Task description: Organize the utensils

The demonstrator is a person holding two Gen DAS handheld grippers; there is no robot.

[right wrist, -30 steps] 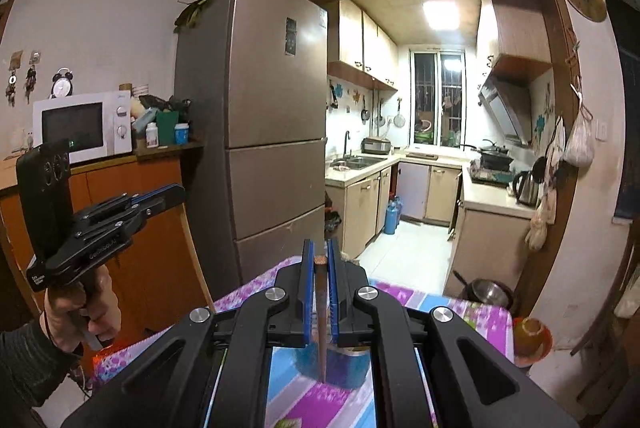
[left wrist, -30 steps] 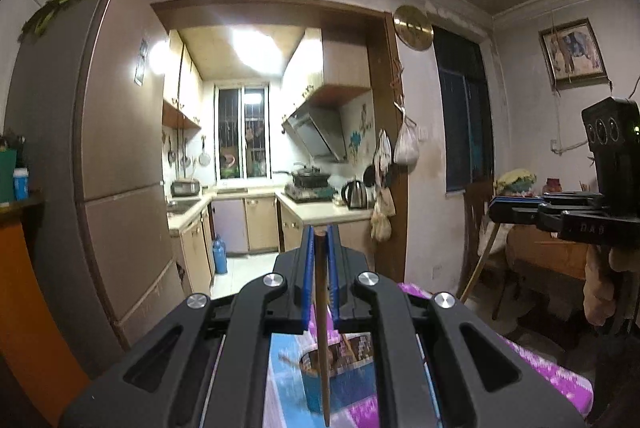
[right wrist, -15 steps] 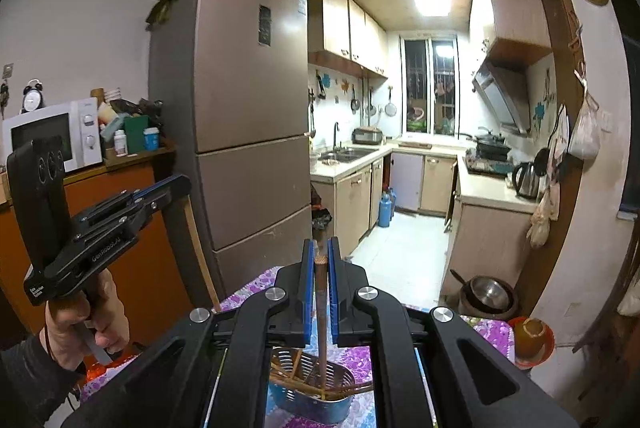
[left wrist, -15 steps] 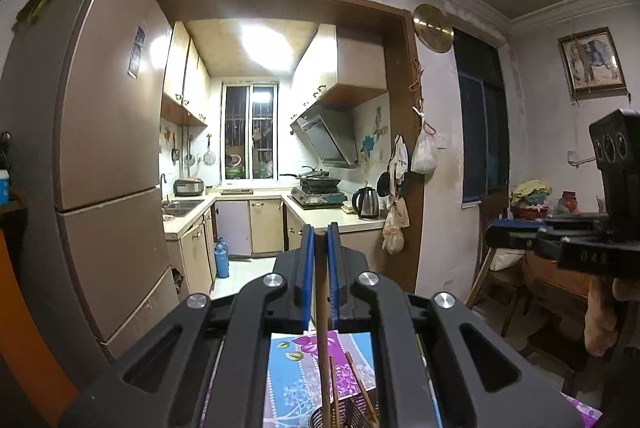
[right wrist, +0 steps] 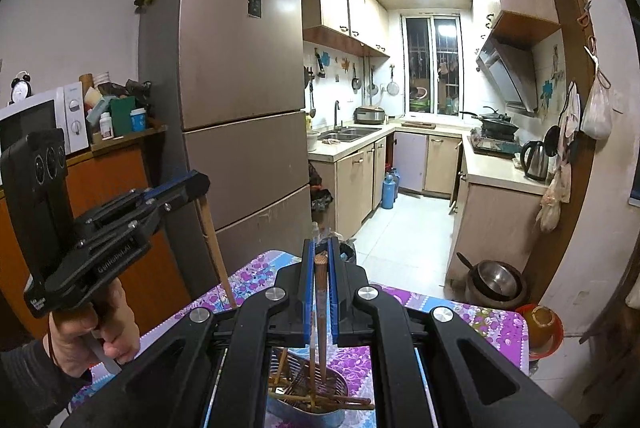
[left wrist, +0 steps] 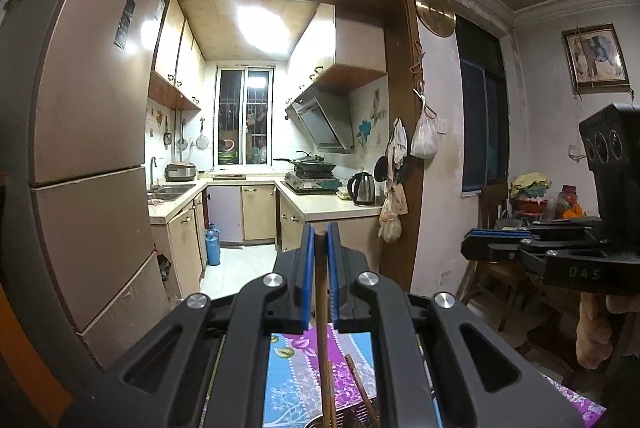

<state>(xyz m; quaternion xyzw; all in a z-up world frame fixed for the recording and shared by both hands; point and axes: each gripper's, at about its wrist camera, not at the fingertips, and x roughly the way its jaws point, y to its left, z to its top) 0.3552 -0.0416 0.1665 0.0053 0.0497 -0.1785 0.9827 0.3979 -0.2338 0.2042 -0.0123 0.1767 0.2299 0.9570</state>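
Several chopsticks already lie in the metal basket (right wrist: 320, 394), while each gripper's jaws pinch one chopstick not yet dropped in: left gripper (left wrist: 320, 248), right gripper (right wrist: 320, 260).

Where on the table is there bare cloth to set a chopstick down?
Bare cloth lies right of the basket, toward the table's far right corner, and a strip along the far edge near the fridge. The basket itself is crowded with crossed chopsticks. Both tongs hold chopsticks over it.

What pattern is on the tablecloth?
Purple flowers on blue and white stripes; the tablecloth shows best in the right wrist view.
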